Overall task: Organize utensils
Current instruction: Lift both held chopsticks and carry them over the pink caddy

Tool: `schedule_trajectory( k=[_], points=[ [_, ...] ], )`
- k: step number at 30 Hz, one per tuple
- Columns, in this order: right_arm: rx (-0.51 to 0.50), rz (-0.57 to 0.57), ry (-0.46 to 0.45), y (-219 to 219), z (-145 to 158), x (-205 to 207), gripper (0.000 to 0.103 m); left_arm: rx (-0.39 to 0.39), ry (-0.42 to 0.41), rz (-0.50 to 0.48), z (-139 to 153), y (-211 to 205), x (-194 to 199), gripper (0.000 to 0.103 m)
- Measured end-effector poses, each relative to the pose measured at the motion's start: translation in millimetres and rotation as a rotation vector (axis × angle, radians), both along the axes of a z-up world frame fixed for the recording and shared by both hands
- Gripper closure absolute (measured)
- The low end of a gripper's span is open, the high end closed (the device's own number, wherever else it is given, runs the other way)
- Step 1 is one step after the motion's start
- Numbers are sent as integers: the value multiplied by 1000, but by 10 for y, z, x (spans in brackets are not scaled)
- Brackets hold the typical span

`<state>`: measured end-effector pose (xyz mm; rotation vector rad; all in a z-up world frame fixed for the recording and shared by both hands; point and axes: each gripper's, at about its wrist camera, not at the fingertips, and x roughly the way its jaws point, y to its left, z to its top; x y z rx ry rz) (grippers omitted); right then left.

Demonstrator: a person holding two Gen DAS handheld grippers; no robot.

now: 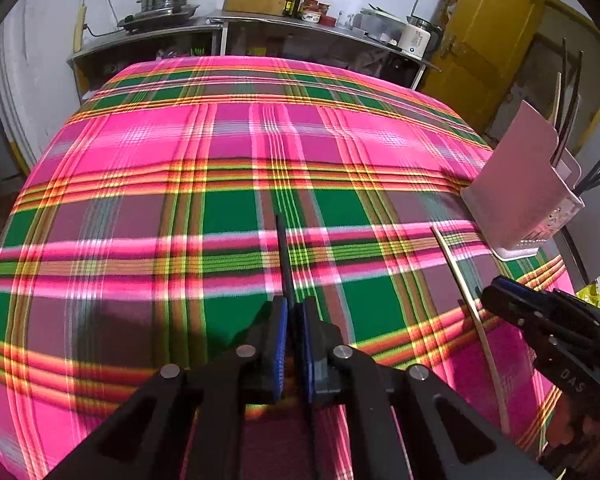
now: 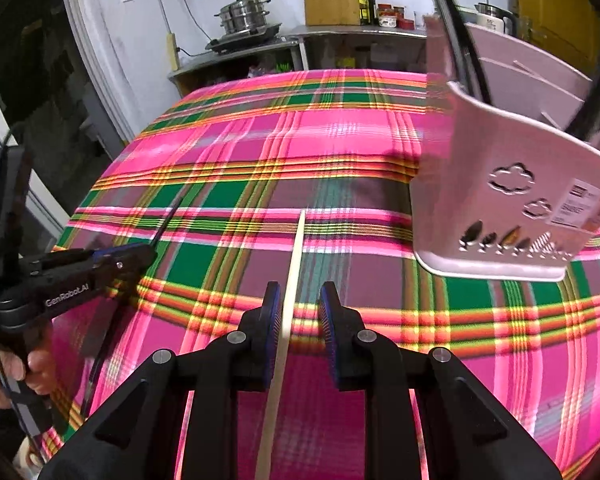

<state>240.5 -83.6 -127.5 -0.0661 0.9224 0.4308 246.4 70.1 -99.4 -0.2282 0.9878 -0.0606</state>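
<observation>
Left wrist view: the left gripper is clamped on a black chopstick above the plaid tablecloth; the pink utensil holder stands at the tabletop's right edge (dark chopsticks already inside).

Right wrist view: the right gripper straddles a pale chopstick, jaws apart, only the left pad looking in contact; the holder stands just beyond to the right.

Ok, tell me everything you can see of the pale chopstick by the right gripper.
The pale chopstick is one slim, cream, wood-like stick, slightly tapered. It lies between the right gripper's open blue pads, pointing away over the plaid cloth. A clear gap shows on the right pad's side; contact on the left cannot be told. The pink holder stands beyond, apart.
</observation>
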Motion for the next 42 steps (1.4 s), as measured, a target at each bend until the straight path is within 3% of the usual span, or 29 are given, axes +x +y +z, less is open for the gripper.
schedule_trajectory(
  k=[19,23,29,36,42],
  points=[
    [-103,35,37,364,-84,363,83,40,-14,-27,-3,-43,61,96],
    [-124,42,41,399,-74,406,92,64,-8,-37,4,-83,78,96],
    [-73,43,69,343,-35,438,96,56,4,-34,10,-74,101,96],
    [-34,56,28,315,177,332,96,15,10,-31,52,-21,94,97],
    [2,57,-17,256,431,249,96,4,-37,-42,282,-57,-12,98]
  ],
)
